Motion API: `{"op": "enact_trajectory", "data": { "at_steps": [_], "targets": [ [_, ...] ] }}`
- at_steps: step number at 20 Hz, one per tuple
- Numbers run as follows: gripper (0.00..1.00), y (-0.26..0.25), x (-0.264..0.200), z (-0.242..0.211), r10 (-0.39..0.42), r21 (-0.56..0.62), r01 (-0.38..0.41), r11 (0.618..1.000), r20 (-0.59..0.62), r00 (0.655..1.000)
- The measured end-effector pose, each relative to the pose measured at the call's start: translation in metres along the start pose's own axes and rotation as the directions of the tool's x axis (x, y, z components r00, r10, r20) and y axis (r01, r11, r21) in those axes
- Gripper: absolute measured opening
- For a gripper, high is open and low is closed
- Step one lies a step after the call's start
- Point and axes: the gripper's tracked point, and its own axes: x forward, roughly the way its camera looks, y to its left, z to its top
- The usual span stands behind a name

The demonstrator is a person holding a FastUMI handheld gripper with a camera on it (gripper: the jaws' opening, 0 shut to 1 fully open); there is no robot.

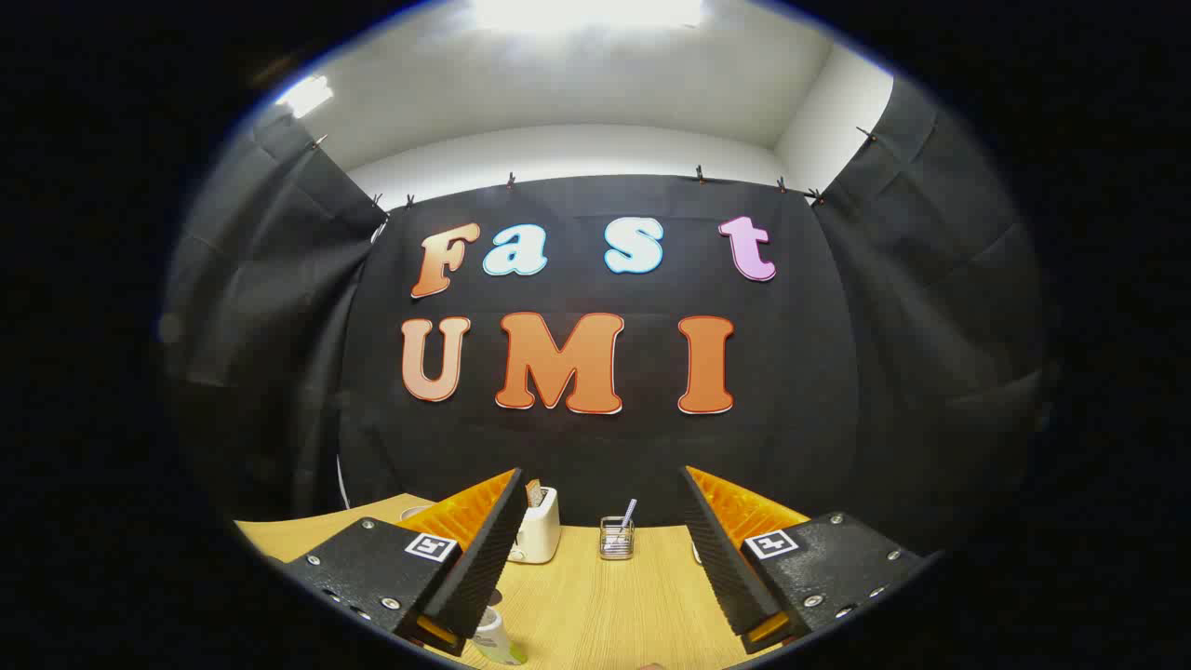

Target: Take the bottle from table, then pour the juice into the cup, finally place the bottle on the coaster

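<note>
Gripper [605, 549] fingers wide apart, nothing btwn them. Bottle [496, 640] lies just under the left finger, on the wooden worktop [595, 605]. Beyond: toaster [538, 529] and wire holder [616, 538] w/ a straw, near back wall.

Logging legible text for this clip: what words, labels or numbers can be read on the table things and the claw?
Bottle, by one finger of the claw: label too blurred to read.
Toaster: no text seen.
Wire holder: no text seen.
Claw, open and holding nothing: square coded markers, no words.
</note>
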Motion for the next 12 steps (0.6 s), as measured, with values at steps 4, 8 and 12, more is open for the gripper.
{"op": "enact_trajectory", "data": {
  "at_steps": [4, 8, 12],
  "targets": [
    [0.97, 0.0031, -0.001, -0.0029, 0.003, 0.012, -0.003, 1.0, -0.002, 1.0],
    [0.96, 0.0038, -0.0044, 0.001, 0.005, 0.005, -0.005, 1.0, 0.005, 1.0],
    [0.97, 0.0045, -0.008, 0.006, 0.001, 0.009, -0.001, 1.0, 0.023, 1.0]
  ]
}}
